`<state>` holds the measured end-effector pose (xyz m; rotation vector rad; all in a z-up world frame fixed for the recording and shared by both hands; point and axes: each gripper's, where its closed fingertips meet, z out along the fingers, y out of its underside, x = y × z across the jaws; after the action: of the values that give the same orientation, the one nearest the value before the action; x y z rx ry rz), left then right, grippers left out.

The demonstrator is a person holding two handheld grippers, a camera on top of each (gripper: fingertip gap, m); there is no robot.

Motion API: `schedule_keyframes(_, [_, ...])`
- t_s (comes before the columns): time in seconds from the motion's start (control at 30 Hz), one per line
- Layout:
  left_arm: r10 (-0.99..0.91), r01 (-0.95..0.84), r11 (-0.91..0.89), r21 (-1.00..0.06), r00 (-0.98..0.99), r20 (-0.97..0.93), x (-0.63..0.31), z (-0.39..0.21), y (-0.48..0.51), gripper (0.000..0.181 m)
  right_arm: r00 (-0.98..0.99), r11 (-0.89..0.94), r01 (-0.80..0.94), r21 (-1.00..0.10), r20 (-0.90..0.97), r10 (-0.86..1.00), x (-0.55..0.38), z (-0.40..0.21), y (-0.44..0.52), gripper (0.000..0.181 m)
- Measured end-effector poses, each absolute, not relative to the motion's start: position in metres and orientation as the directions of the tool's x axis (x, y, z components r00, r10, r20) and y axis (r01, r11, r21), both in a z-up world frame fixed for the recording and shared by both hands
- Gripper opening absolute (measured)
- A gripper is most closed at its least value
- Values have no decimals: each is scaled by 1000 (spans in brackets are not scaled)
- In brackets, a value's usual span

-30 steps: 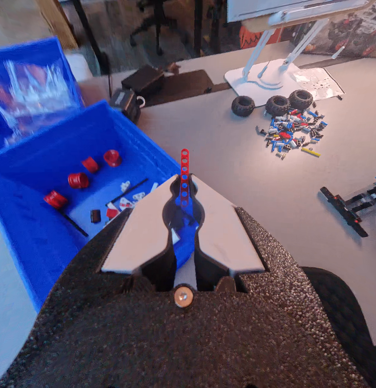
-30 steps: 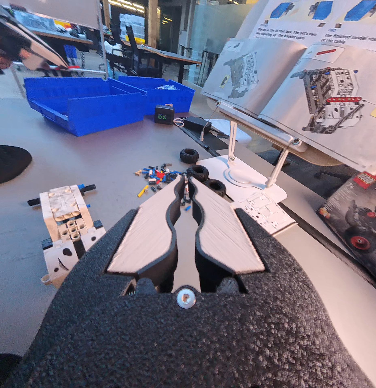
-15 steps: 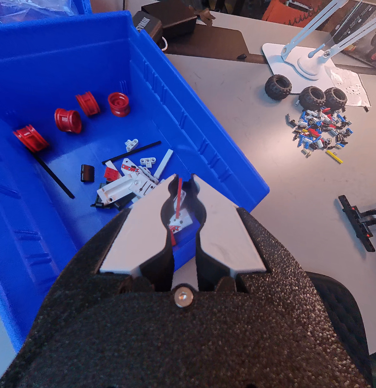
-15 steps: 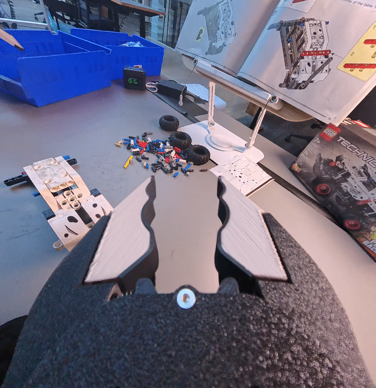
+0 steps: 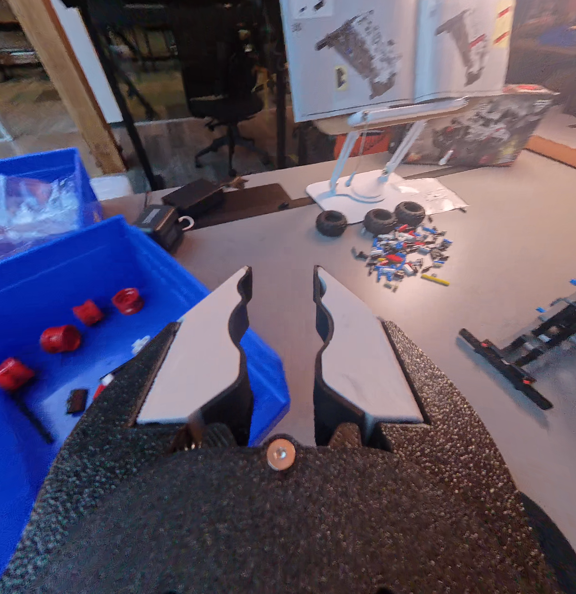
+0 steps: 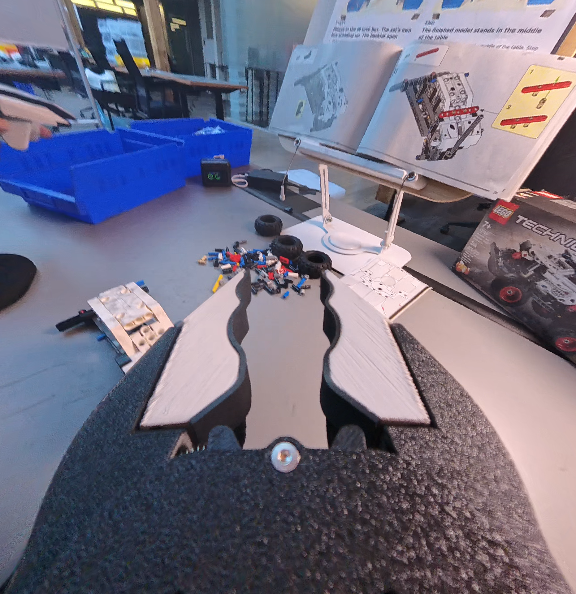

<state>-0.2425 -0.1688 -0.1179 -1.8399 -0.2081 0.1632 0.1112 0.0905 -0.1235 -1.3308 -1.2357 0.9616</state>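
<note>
My left gripper (image 5: pixel 281 271) is open and empty, held over the right edge of a blue bin (image 5: pixel 87 257) that holds several red wheel hubs (image 5: pixel 60 338) and small parts. My right gripper (image 6: pixel 285 276) is open and empty, above the grey table just short of a pile of small bricks (image 6: pixel 257 266) and three black tyres (image 6: pixel 286 246). A partly built white and black model (image 6: pixel 129 316) lies left of the right gripper; it also shows in the left wrist view (image 5: pixel 534 340). The left gripper also shows far left in the right wrist view (image 6: pixel 26 112).
An open instruction booklet (image 6: pixel 441 106) stands on a white stand (image 6: pixel 347 241) behind the pile. A printed toy box (image 6: pixel 531 266) lies at the right. A second blue bin (image 6: pixel 196 135), a small black device (image 6: pixel 215 172) and a black round pad (image 6: pixel 6 279) are on the table. My right fingertips sit around 45 cm from my left ones.
My left gripper opened and let go of the red beam over the bin, then lifted and swung right. My right gripper went from shut to open and moved closer to the brick pile.
</note>
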Motion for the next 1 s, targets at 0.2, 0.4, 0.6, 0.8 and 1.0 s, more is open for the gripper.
schedule_keyframes(0.2, [-45, -38, -227, -973, 999, -29, -150, -129, -111, 39, 70, -169, -86, -982, -175, 982, 98, -82, 80, 37])
schedule_keyframes(0.4, [-303, -26, -248, -968, 952, 52, -77, -165, -72, 41, -39, -274, -154, -949, -271, 962, 78, -57, 67, 53])
schedule_keyframes(0.6, [-599, -74, -185, -980, 799, 52, 9, -151, -64, 33, -194, -360, -204, -910, -323, 926, 32, -26, 41, 52])
schedule_keyframes(0.8, [-736, 147, -175, -973, 637, 229, 64, -109, -42, 27, -316, -426, -233, -874, -346, 884, -18, -6, 3, 47])
schedule_keyframes(1.0, [-740, 276, -212, -938, 581, 338, 57, -105, -40, 0, -451, -430, -324, -843, -263, 853, -11, 11, -17, 44])
